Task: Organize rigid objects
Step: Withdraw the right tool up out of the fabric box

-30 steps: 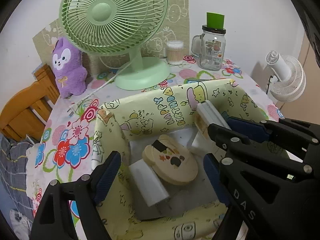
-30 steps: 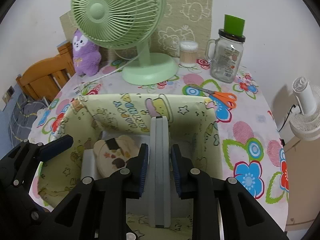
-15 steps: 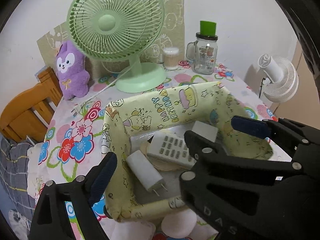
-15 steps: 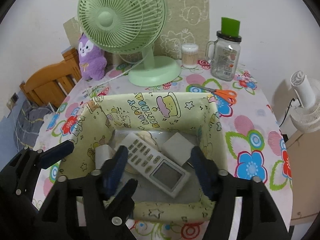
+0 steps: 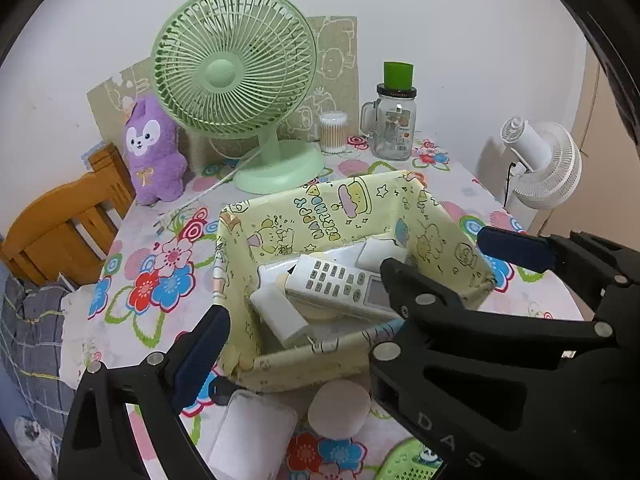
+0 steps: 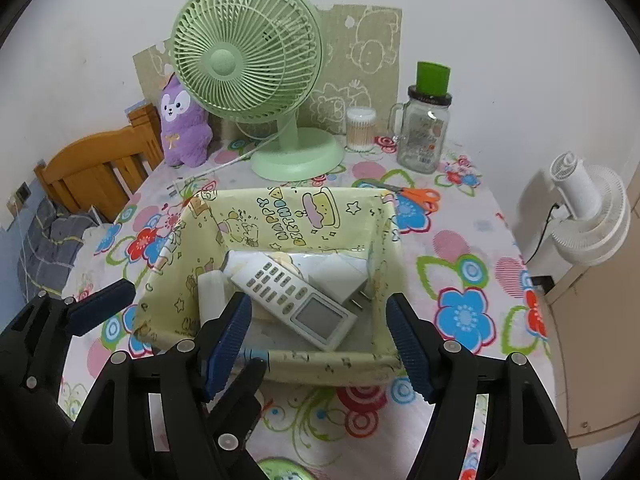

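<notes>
Released since the earlier frame, the remote (image 6: 296,300) now lies slanted in the yellow box (image 6: 280,368), atop other items. Right gripper (image 6: 320,344) and left gripper (image 5: 352,304) gape empty. Perched loosely, it could slide if the soft box gets nudged.

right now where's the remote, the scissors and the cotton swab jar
remote control (image 6: 294,298), right wrist view, on its keypad just above the screen
scissors (image 6: 422,195), right wrist view, on the orange handles
cotton swab jar (image 6: 361,130), right wrist view, on the clear wall over the swabs
</notes>
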`<state>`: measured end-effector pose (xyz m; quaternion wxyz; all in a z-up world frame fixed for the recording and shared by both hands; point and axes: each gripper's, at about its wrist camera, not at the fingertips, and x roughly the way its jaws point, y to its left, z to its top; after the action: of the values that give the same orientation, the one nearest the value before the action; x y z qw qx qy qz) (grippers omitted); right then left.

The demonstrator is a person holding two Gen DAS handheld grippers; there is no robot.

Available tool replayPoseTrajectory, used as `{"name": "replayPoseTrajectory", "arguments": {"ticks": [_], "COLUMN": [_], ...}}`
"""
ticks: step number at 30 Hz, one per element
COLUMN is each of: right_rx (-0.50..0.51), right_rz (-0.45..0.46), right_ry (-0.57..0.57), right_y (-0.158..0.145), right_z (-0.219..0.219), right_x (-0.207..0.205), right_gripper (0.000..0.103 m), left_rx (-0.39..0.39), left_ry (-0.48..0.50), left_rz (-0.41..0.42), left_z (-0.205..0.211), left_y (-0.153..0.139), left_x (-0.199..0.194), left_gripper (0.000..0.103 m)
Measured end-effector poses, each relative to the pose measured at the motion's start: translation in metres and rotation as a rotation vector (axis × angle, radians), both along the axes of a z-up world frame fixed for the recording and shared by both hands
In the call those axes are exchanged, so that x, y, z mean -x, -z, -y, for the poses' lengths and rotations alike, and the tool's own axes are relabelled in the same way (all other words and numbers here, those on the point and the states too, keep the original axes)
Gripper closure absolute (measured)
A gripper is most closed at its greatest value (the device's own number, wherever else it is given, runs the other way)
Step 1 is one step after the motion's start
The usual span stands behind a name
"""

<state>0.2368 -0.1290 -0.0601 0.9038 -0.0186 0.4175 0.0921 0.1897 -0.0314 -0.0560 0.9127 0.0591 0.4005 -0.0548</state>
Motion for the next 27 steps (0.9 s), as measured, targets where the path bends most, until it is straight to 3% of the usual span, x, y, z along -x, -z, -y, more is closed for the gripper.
{"name": "replayPoseTrajectory", "arguments": {"ticks": [12, 27], "right_rx": [0.059, 0.055], "right_rz": [0.086, 0.145], "right_ry": [0.014, 0.047], "right_y": [-0.02, -0.031], "right_z": [0.005, 0.01], "right_x": [0.042, 0.084], "right_gripper": [0.024, 0.021], "left_rx": [-0.007, -0.017], "left_ry": [0.0, -0.008], "left_rz": [0.035, 0.082], "left_z": [0.005, 0.011], "left_y": [-0.012, -0.022], "left_x": [0.038, 0.075], "left_gripper": [0.006, 0.006]}}
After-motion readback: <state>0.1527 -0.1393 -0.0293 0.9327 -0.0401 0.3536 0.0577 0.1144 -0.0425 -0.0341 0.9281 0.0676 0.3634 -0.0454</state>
